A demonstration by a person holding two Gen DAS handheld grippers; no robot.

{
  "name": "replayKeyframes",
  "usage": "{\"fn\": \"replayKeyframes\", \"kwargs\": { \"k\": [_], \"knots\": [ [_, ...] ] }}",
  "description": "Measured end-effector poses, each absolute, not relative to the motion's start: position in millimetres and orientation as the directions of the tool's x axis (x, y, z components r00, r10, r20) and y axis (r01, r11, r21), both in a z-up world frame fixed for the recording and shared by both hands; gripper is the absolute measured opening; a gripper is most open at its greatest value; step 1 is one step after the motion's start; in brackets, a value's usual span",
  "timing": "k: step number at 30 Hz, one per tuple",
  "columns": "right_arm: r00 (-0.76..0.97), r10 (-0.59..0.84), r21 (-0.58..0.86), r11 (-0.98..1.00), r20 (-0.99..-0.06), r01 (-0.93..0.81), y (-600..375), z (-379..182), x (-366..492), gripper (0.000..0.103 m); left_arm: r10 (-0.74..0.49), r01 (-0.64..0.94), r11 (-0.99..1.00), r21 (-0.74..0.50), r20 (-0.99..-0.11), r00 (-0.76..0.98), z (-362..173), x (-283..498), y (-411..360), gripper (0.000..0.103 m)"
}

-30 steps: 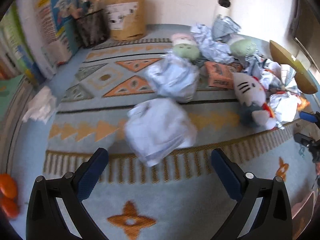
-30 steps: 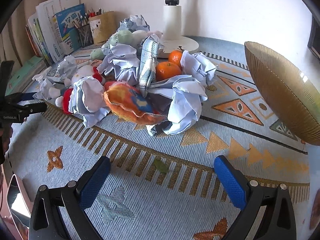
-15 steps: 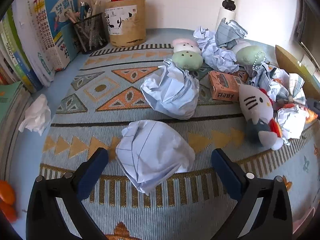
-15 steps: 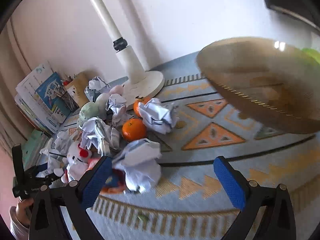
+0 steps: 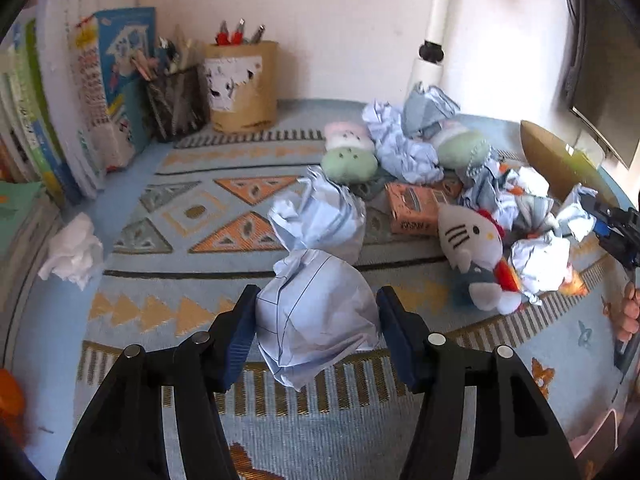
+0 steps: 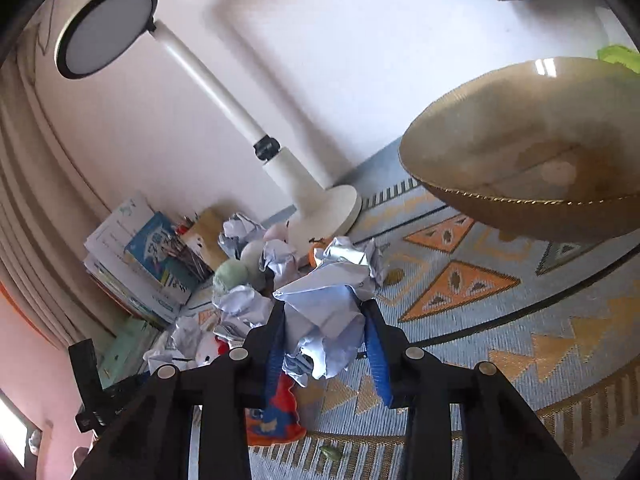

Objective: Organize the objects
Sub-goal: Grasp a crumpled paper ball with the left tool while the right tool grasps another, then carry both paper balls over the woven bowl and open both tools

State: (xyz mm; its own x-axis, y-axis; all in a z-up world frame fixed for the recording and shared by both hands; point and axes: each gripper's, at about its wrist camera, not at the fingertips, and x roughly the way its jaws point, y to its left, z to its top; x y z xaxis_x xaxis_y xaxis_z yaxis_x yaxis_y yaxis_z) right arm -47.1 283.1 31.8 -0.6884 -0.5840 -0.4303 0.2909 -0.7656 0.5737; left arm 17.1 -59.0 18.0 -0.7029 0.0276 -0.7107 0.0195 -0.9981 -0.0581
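My left gripper (image 5: 316,312) is shut on a crumpled ball of lined white paper (image 5: 316,316) just above the patterned mat (image 5: 200,216). My right gripper (image 6: 324,320) is shut on another crumpled pale blue paper ball (image 6: 328,312) and holds it lifted over the pile. The pile holds more paper balls (image 5: 320,216), a Hello Kitty plush (image 5: 472,248), green plush toys (image 5: 348,160), an orange box (image 5: 416,208) and oranges (image 6: 318,248). The right gripper also shows at the right edge of the left wrist view (image 5: 612,228).
A gold bowl (image 6: 528,168) stands at the right. A white lamp (image 6: 316,208) stands at the back. Pen holders (image 5: 240,84) and books (image 5: 80,92) line the back left. A white tissue (image 5: 72,252) lies at the left. A colourful toy (image 6: 272,412) lies under the right gripper.
Both grippers have closed from open, each on a crumpled paper ball. The right gripper has tilted up and lifted its ball; the left has moved forward onto the near ball.
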Motion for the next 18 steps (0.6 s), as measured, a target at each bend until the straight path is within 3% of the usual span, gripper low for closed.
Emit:
{"fn": "replayKeyframes", "kwargs": {
  "k": [7, 11, 18],
  "knots": [
    [-0.666, -0.591, 0.573, -0.767, -0.456, 0.288, 282.3, 29.6, -52.3, 0.036, -0.005, -0.01, -1.0, 0.019, -0.675, -0.737, 26.3, 25.7, -43.7, 0.057],
    [-0.656, -0.58, 0.509, -0.795, -0.483, 0.329, 277.1, 40.1, -47.8, 0.036, 0.042, -0.058, -0.998, 0.001, -0.683, -0.729, 39.6, 21.1, -28.9, 0.057],
    [-0.674, -0.603, 0.503, -0.778, -0.427, 0.377, 300.4, 88.4, -56.9, 0.036, 0.139, -0.178, -0.984, -0.002, -0.628, -0.766, 100.2, -12.2, 21.6, 0.058]
  ]
}}
